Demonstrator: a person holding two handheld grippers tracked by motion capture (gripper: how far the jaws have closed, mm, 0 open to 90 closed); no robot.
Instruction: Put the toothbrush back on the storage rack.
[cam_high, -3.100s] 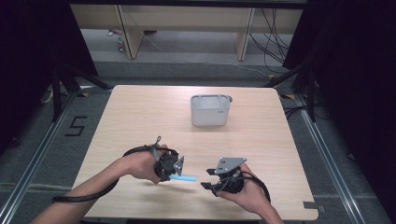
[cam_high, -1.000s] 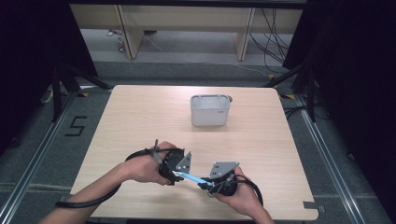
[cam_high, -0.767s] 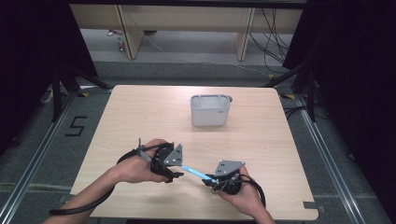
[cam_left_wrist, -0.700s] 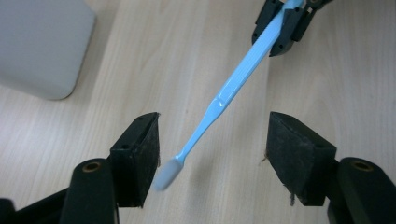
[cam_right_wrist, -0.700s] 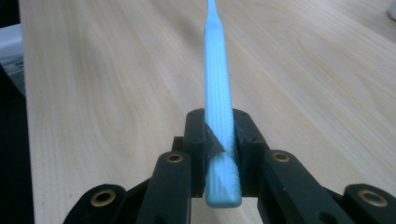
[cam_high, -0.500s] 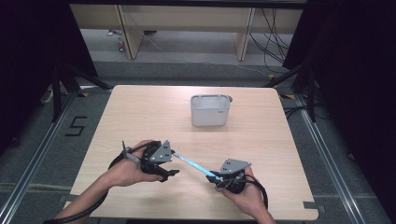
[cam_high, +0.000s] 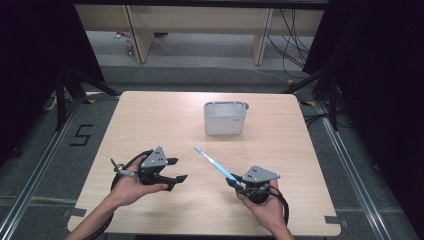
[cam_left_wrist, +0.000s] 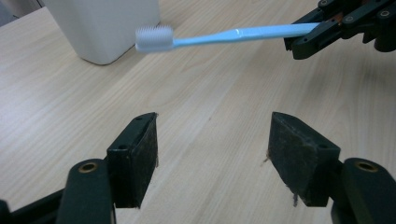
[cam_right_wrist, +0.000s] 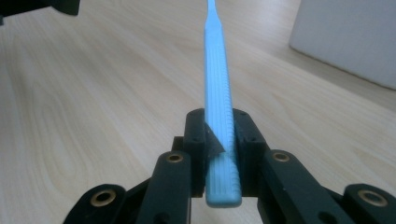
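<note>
A light blue toothbrush (cam_high: 215, 163) with white bristles is held above the wooden table, its head pointing toward the far left. My right gripper (cam_high: 239, 184) is shut on its handle end (cam_right_wrist: 219, 135). In the left gripper view the toothbrush (cam_left_wrist: 224, 37) crosses the upper part, with the right gripper (cam_left_wrist: 299, 44) clamping it at the right. My left gripper (cam_high: 177, 170) stands open at the near left of the table with nothing between its pads (cam_left_wrist: 135, 156), a short way left of the brush head.
A white rectangular container (cam_high: 225, 118) stands open-topped at the middle far part of the table (cam_high: 150, 125); its wall (cam_left_wrist: 102, 23) shows close behind the brush head. Shelf legs and cables lie on the floor beyond the table.
Both grippers held the toothbrush together; my left gripper opened, let go and drew back to the left. The right gripper keeps the brush, now angled toward the container.
</note>
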